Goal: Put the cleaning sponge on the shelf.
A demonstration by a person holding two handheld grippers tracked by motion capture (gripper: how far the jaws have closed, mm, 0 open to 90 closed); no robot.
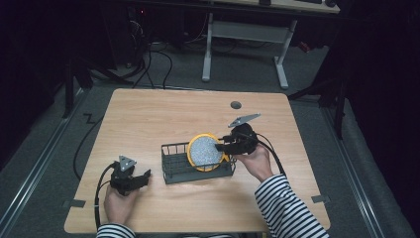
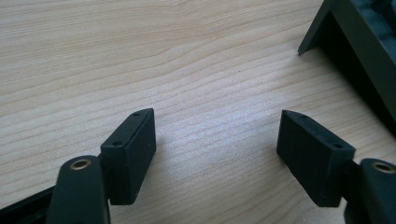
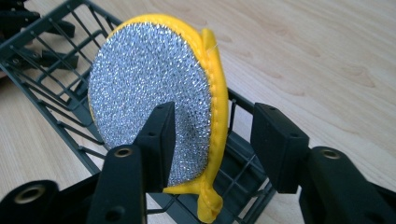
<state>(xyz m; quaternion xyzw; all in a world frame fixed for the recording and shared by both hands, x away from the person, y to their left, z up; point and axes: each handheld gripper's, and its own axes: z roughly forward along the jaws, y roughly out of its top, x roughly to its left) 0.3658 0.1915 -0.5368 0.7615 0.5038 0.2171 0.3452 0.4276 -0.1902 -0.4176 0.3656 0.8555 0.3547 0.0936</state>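
Note:
A round scrubber (image 1: 204, 151) with a silver mesh face and a yellow rim stands on edge in the right end of a dark wire rack (image 1: 173, 171) at mid-table. In the right gripper view the scrubber (image 3: 149, 88) leans in the rack (image 3: 56, 37). My right gripper (image 3: 212, 121) straddles its lower rim with one jaw over the silver face and the other apart from the yellow rim. From above, the right gripper (image 1: 223, 146) is at the rack's right end. My left gripper (image 1: 143, 177) rests open and empty left of the rack. Its jaws (image 2: 217, 128) hover over bare wood beside the rack's corner (image 2: 355, 37).
The wooden table (image 1: 148, 114) has a small dark round grommet (image 1: 236, 104) near its far edge. Beyond the table stands a white-legged desk (image 1: 245, 29), with cables on the floor. Cables trail from both grippers toward the near edge.

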